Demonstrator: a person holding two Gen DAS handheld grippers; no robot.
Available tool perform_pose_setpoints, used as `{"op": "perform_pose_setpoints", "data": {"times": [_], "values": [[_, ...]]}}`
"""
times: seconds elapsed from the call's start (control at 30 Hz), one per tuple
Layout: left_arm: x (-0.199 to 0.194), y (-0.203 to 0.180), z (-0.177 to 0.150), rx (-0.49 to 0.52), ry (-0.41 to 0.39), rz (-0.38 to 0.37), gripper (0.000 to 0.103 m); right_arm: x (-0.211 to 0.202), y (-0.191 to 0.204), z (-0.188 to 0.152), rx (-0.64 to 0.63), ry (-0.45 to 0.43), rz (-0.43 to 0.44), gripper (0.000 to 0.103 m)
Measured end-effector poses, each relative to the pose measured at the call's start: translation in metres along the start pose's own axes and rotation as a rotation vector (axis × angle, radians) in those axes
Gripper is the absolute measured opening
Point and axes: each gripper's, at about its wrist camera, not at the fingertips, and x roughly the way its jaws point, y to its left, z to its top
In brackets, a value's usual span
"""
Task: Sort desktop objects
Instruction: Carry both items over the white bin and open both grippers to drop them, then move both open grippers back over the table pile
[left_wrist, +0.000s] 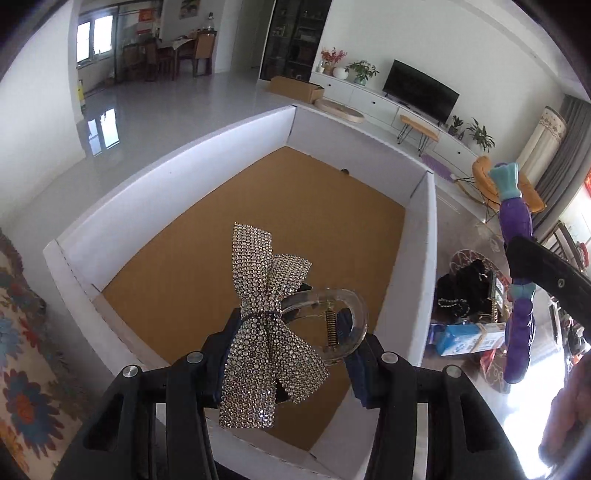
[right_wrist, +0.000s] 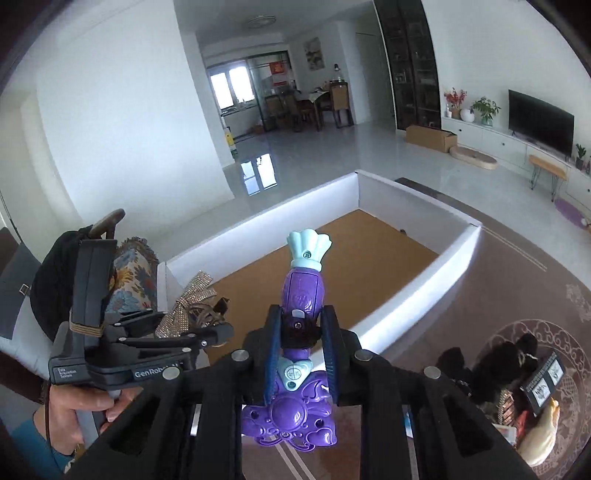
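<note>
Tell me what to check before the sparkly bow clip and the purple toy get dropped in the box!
1. Left gripper holds the bow clip: ok, jaws closed on it.
2. Right gripper holds the purple toy: ok, jaws pinch its middle.
3. Bow clip is over the box: ok, brown floor shows beneath it.
4. Toy is over the box: cannot tell, it seems near the box's edge.
5. Box has room: ok, only one small dark thing at the far wall.
6. Grippers stay apart: ok, a gap shows between them.

Both claws, left (left_wrist: 291, 350) and right (right_wrist: 300, 332), are clamped, tilted downward.
</note>
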Motion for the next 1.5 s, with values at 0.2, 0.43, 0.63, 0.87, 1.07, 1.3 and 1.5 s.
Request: {"op": "perform_pose_setpoints", "data": {"times": [0.2, 0.43, 0.63, 0.87, 1.07, 1.3, 1.5], "values": [[0.039, 0.012, 0.006, 0.02, 0.075, 0.082, 0.05, 0.114, 0.016, 0.007, -0.034, 0.169, -0.01, 0.022], [0.048, 0.019, 0.012, -0.016, 0.063, 0.116, 0.072, 0.152, -0.004, -0.009, 0.049, 0.263, -0.019, 0.038], [0.019, 0.006, 0.002, -0.059, -0.009, 0.06, 0.073, 0.087, -0.023, -0.012, 0.095, 0.093, -0.034, 0.069], [-0.022, -0.107, -0.049, 0.106, -0.048, -0.191, 0.085, -0.044, -0.052, -0.083, 0.028, -0.148, -0.24, 0.1], [0.007, -0.198, -0.121, 0.271, 0.089, -0.279, 0.092, -0.115, -0.126, -0.188, 0.139, -0.074, -0.475, 0.103], [0.067, -0.245, -0.166, 0.291, 0.212, -0.201, 0.092, -0.131, -0.199, -0.284, 0.341, 0.162, -0.583, 0.103], [0.074, -0.265, -0.175, 0.381, 0.111, -0.084, 0.092, -0.127, -0.189, -0.3, 0.317, 0.168, -0.602, 0.103]]}}
